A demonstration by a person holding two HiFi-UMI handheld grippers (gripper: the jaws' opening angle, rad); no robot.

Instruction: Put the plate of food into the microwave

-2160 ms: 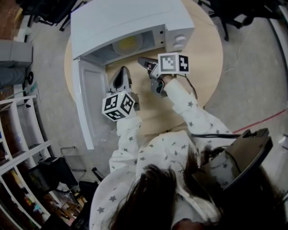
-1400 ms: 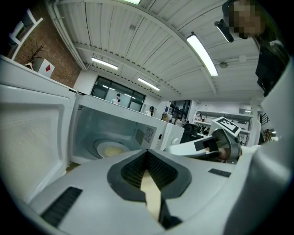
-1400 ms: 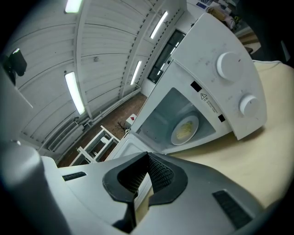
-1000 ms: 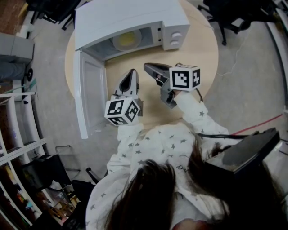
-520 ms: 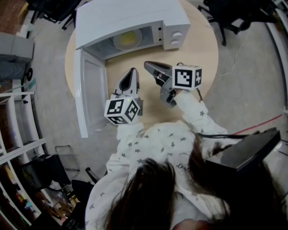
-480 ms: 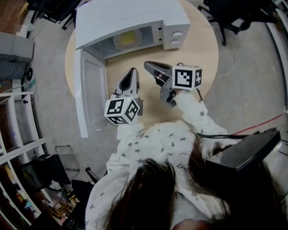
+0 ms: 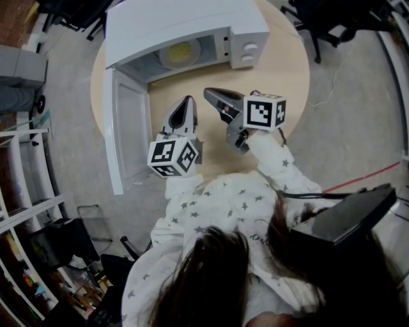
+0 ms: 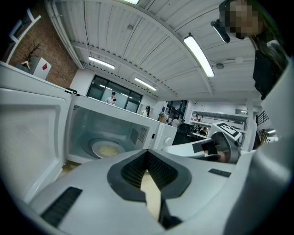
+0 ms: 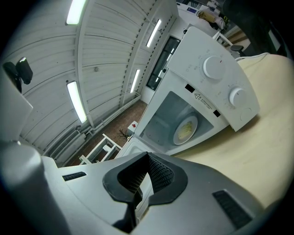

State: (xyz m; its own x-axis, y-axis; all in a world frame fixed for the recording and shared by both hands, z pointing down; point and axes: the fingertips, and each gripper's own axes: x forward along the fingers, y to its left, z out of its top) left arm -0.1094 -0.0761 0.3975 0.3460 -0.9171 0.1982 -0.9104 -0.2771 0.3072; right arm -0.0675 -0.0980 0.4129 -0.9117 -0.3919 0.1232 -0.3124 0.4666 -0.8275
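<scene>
The white microwave [image 7: 185,25] stands at the far side of the round wooden table [image 7: 287,76], its door [image 7: 128,137] swung wide open to the left. Inside it, on the turntable, sits the plate of yellow food [image 7: 181,53], which also shows in the left gripper view [image 8: 108,149] and the right gripper view [image 9: 186,130]. My left gripper [image 7: 187,102] is shut and empty, hovering over the table in front of the opening. To its right my right gripper [image 7: 209,94] is also shut and empty, pointing toward the microwave's front.
The microwave's control panel [image 9: 220,87] with two knobs is on its right side. The open door juts out past the table's left edge. White shelving [image 7: 19,191] stands on the floor at the left, and dark chairs [image 7: 332,19] behind the table.
Both grippers have drawn back from the microwave opening toward the person. Over the last second they have hardly moved. The plate stays inside.
</scene>
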